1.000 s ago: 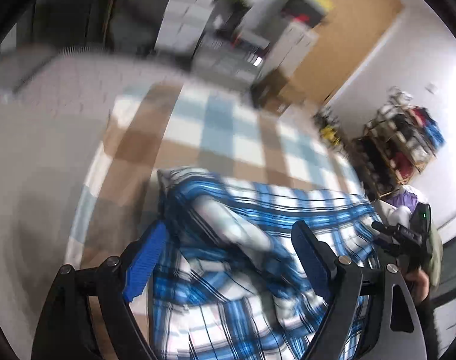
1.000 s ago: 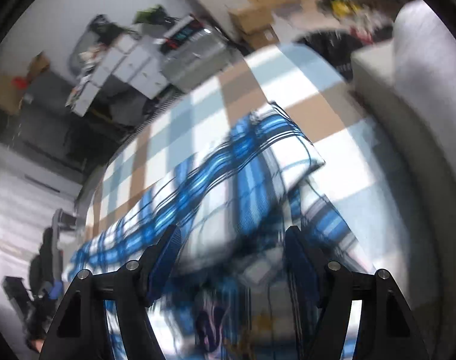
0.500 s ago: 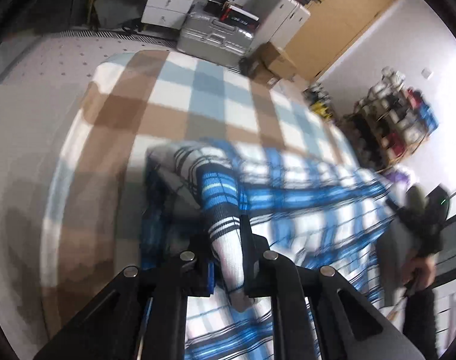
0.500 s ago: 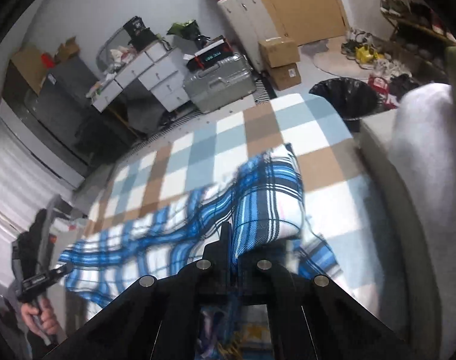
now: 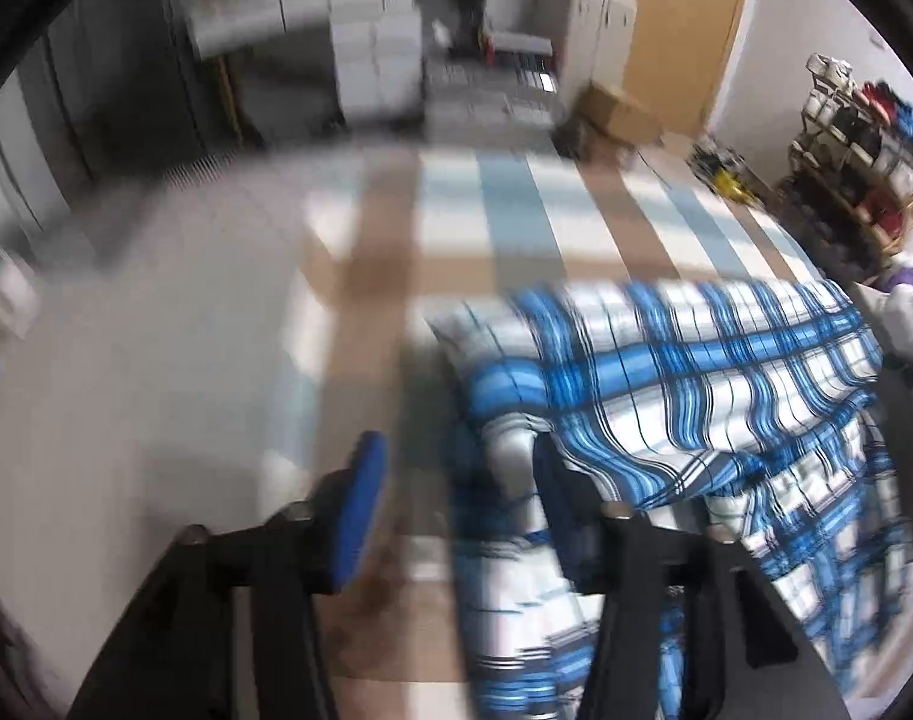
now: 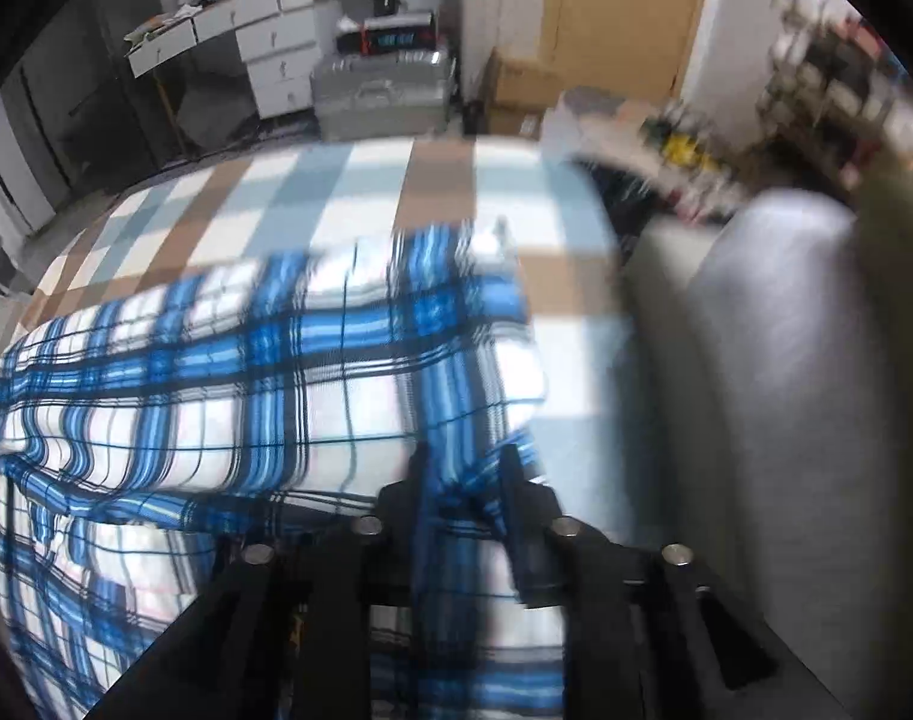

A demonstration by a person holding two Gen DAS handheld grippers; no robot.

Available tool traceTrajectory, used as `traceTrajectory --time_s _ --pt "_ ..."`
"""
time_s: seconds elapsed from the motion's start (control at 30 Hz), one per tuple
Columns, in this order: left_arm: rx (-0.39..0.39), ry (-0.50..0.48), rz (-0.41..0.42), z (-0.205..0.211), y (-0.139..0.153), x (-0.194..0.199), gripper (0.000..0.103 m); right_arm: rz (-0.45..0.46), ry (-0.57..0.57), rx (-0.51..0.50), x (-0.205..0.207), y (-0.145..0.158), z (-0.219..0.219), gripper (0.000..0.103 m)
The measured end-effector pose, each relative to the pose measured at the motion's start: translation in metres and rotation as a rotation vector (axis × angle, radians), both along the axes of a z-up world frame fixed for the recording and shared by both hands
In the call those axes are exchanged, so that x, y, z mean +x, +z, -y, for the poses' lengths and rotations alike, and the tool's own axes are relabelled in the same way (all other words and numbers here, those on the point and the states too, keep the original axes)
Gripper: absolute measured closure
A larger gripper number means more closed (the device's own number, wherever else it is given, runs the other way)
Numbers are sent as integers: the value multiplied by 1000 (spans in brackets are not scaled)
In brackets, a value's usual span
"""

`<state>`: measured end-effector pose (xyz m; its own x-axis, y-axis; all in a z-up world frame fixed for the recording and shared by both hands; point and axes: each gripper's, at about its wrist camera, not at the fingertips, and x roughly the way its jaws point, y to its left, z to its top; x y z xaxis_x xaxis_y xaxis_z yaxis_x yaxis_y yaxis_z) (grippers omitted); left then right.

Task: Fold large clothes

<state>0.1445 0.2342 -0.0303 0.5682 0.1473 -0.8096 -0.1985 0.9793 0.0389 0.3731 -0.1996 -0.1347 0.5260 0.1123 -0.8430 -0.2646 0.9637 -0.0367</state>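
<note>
A blue and white plaid garment (image 5: pixel 696 372) lies folded over itself on a brown, blue and white checked blanket (image 5: pixel 504 210). My left gripper (image 5: pixel 456 510) hangs over the garment's left edge. Its jaws are opening, and a loose fold lies beside the right finger (image 5: pixel 558 510) with no pad pressing it. In the right wrist view the garment (image 6: pixel 246 372) spreads to the left. My right gripper (image 6: pixel 465 480) is at its right end. Its jaws are opening too, and a bunch of plaid cloth still sits between the narrow fingers. Both views are blurred.
A grey cushioned seat (image 6: pixel 786 360) rises close on the right of the blanket (image 6: pixel 336 192). Beyond the bed stand a silver suitcase (image 6: pixel 384 90), white drawers (image 6: pixel 276 54), a cardboard box (image 5: pixel 612 108) and a cluttered shelf rack (image 5: pixel 858 138).
Both grippers pinched folds of the plaid cloth half a second ago, and their jaws have since parted. Both cameras have rolled and risen, so the garment now sits lower and flatter.
</note>
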Motion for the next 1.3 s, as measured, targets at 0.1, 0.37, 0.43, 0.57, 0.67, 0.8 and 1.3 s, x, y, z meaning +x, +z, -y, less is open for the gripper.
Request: traceTrajectory --time_s 0.1,0.37,0.43,0.57,0.67,0.8,1.3 --pt "31 -93 60 19 23 11 45 76 55 49 -3 32 -16 61" --pt "144 -214 -188 75 -57 96 45 -90 309 84 47 -6 -137 52" --pt "87 -183 -221 68 -71 98 45 -91 338 32 49 -25 -158 54" --pt "-5 -162 -214 52 -86 93 43 -111 365 -102 46 -66 -176 54" --pt "-2 -179 -174 51 -86 84 41 -117 376 -110 44 -62 -175 54" --pt "-24 -156 -114 49 -84 72 40 -25 364 -68 43 -27 -164 57" --pt "-81 -115 60 57 -93 70 28 -59 15 -185 78 -54 -69 63"
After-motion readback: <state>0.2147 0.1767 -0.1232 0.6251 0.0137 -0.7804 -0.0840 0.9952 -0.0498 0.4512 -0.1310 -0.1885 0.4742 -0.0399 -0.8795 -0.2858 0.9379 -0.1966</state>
